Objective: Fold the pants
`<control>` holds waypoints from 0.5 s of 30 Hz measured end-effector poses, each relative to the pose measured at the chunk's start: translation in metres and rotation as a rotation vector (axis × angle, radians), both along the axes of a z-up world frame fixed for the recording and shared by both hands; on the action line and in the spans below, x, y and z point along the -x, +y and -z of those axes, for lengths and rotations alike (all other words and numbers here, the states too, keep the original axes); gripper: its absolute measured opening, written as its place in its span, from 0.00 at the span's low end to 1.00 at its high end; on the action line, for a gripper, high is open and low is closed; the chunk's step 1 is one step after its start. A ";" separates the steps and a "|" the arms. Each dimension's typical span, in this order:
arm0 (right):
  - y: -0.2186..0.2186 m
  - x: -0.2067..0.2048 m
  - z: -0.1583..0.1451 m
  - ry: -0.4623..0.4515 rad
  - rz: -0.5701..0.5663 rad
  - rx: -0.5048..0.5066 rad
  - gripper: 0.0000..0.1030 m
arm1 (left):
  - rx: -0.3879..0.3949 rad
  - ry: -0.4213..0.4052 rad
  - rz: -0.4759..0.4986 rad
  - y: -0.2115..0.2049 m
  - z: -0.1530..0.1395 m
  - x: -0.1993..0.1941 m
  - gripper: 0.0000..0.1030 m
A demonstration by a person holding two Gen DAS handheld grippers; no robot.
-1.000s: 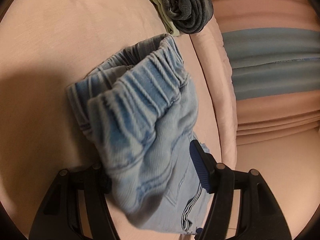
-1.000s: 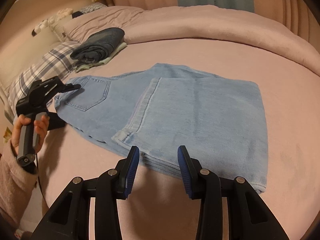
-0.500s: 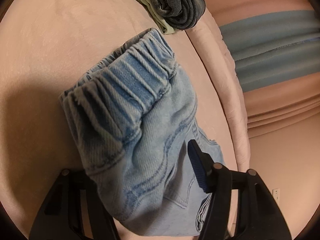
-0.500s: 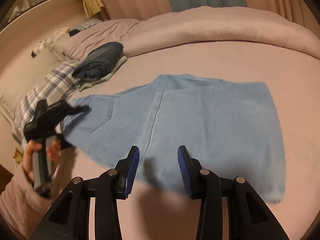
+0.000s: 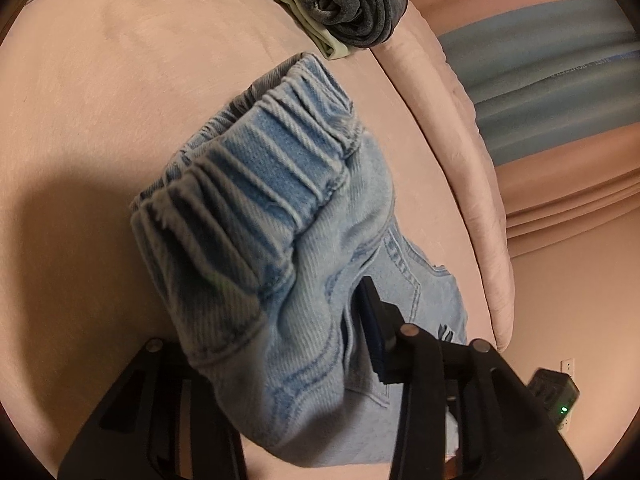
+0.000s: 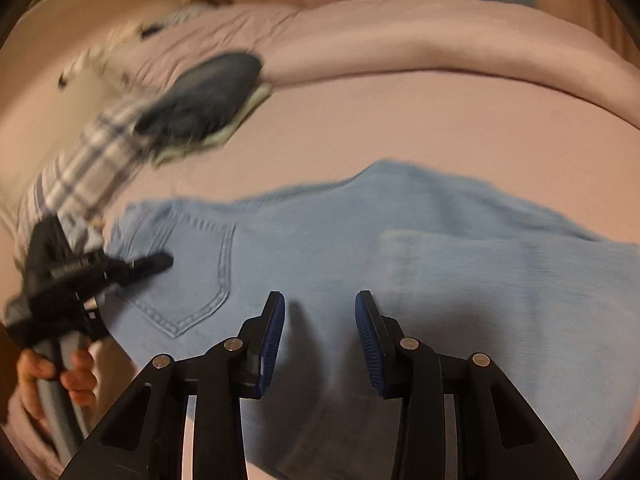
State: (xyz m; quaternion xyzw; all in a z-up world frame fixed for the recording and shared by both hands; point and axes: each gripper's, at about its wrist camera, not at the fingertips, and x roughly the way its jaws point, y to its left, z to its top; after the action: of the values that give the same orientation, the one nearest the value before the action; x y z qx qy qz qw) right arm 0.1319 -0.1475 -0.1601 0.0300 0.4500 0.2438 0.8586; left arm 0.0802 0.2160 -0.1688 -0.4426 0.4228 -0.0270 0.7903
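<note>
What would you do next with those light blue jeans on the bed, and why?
Probably carry the waistband over toward the folded legs. The left gripper is clamped on that end and has it raised off the bed, while the right gripper hangs open above the denim, holding nothing.

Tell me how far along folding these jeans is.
Done: the jeans lie on the bed with the legs already doubled over. In hand: the left gripper clamps the lifted waistband. The right gripper hovers open above the denim. Left: bringing the waist end over.
</note>
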 end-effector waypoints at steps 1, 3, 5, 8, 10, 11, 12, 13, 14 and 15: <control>0.005 -0.002 0.005 0.018 -0.010 0.018 0.39 | 0.001 0.000 0.001 0.001 0.001 0.001 0.38; 0.015 -0.002 0.010 0.005 -0.021 0.075 0.39 | -0.007 0.002 0.005 0.001 0.000 0.000 0.38; 0.019 -0.002 0.009 0.004 -0.032 0.106 0.39 | -0.021 0.007 0.010 -0.001 -0.001 -0.002 0.38; 0.016 -0.002 0.003 0.032 -0.027 0.094 0.39 | -0.041 0.013 0.022 -0.003 -0.002 -0.003 0.37; 0.013 0.005 -0.001 0.038 -0.014 0.076 0.39 | -0.057 0.017 0.032 -0.004 -0.003 -0.004 0.36; 0.012 0.013 -0.004 0.028 -0.024 0.062 0.39 | -0.064 0.020 0.034 -0.005 -0.004 -0.004 0.36; 0.014 0.017 -0.001 0.034 -0.037 0.057 0.39 | -0.071 0.023 0.036 -0.005 -0.005 -0.005 0.36; 0.016 0.019 0.005 0.054 -0.048 0.064 0.39 | -0.081 0.028 0.038 -0.007 -0.005 -0.006 0.36; 0.020 0.022 0.011 0.049 -0.056 0.085 0.39 | -0.096 0.033 0.042 -0.008 -0.007 -0.007 0.36; 0.025 0.026 0.013 0.005 -0.071 0.119 0.39 | -0.112 0.037 0.050 -0.010 -0.008 -0.008 0.36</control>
State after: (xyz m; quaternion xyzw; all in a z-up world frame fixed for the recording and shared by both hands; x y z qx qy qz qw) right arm 0.1056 -0.1227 -0.1729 -0.0365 0.4666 0.2471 0.8485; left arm 0.0878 0.2061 -0.1606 -0.3875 0.4492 -0.0146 0.8049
